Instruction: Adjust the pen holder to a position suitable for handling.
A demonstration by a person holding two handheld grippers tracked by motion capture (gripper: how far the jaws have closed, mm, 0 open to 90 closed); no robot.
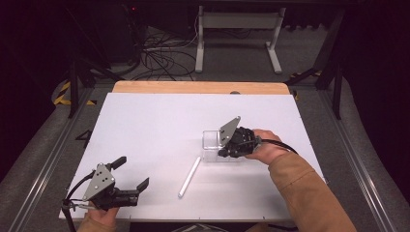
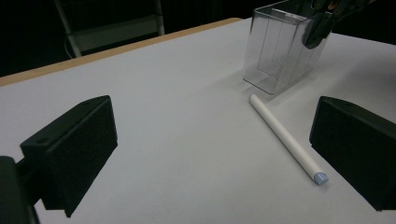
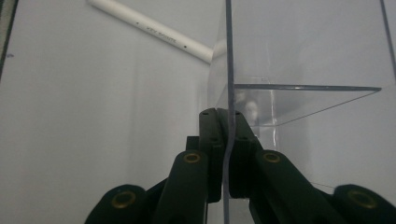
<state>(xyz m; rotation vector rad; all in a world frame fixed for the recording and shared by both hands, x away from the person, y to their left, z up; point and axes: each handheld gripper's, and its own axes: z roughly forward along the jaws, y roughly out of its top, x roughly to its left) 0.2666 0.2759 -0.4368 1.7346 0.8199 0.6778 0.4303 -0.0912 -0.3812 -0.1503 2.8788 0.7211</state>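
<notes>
Right gripper view looks straight down the two black jaws of the right gripper (image 3: 227, 140), which are pinched tight on one thin wall of the clear plastic box (image 3: 299, 88), the wall's edge running up between the pads. From the high view, that box (image 1: 212, 145) stands on the white table (image 1: 159, 121) right of centre, nearer the right edge than the left, with the right gripper (image 1: 226, 149) reaching over its rim. A white tube (image 1: 189, 177) lies flat just beside the box, on its near-left side, slanting towards the table's near edge; the left gripper view shows its blue-capped end (image 2: 320, 178). The left gripper (image 1: 131, 174) rests by the near left corner, jaws spread wide with nothing between them. The box looks light, rigid and smooth, so a grip on a single wall is likely to let it swing or slip if moved fast, and hard squeezing could crack the thin plastic. Holding low on the wall, close to a corner where two walls meet, would probably keep it steadier.
</notes>
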